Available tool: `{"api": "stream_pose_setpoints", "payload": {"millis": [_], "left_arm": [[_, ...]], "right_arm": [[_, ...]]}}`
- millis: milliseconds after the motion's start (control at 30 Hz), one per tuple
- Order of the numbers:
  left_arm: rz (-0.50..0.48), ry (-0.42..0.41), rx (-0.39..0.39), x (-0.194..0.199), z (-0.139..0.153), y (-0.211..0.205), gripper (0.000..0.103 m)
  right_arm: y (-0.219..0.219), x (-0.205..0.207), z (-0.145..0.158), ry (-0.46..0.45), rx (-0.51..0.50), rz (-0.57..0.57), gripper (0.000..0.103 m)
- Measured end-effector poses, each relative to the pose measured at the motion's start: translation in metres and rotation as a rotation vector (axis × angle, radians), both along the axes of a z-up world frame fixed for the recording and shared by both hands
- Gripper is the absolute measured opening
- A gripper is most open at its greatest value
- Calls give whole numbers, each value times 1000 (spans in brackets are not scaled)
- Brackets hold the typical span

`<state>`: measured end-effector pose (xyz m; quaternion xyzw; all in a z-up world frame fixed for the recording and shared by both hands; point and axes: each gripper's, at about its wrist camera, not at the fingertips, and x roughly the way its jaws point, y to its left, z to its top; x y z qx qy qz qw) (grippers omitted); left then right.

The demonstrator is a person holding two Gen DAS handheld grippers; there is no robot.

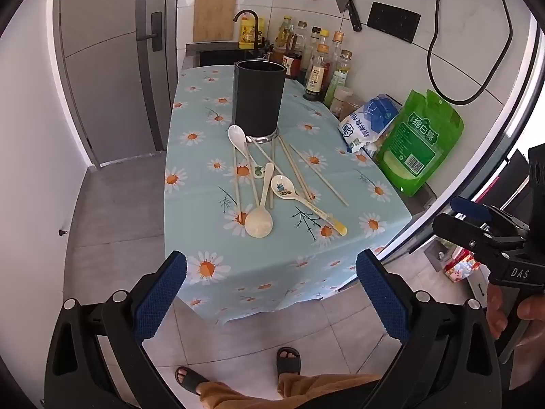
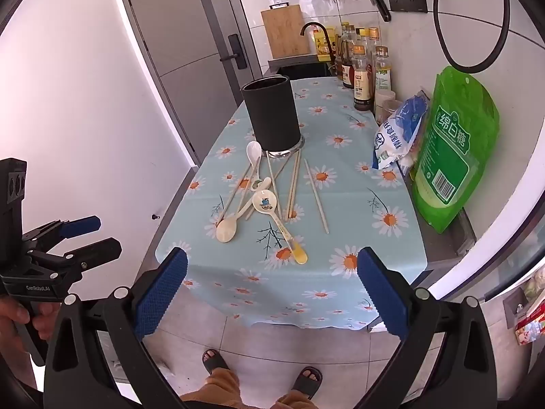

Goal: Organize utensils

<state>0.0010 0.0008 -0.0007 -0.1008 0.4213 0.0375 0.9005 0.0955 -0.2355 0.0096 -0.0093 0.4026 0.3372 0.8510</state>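
Note:
A black cylindrical utensil holder (image 1: 259, 95) (image 2: 271, 112) stands upright on the daisy-print tablecloth (image 1: 211, 235) (image 2: 357, 231). In front of it lie several wooden chopsticks (image 1: 320, 175) (image 2: 316, 196) and spoons: a white one (image 1: 237, 135) (image 2: 254, 151), a cream one (image 1: 259, 224) (image 2: 226, 229), and a patterned one with a yellow handle tip (image 1: 284, 186) (image 2: 265, 201). My left gripper (image 1: 270, 293) is open and empty, short of the table's near edge. My right gripper (image 2: 272, 289) is open and empty too, also short of the near edge.
Sauce bottles (image 1: 318, 68) (image 2: 361, 68), a blue-white bag (image 1: 368, 122) (image 2: 398, 133) and a green bag (image 1: 420, 143) (image 2: 453, 150) line the right wall. A sink with a faucet (image 1: 250, 24) is behind the table. A grey door (image 1: 102, 68) is at left. The person's sandalled feet (image 2: 259, 371) stand below.

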Motion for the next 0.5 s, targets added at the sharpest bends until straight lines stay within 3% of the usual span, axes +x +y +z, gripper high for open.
{"api": "stream_pose_setpoints", "payload": {"millis": [500], "left_arm": [[-10, -4, -10, 0, 9, 6, 97]], "right_arm": [[8, 1, 1, 1, -9, 20, 99]]}}
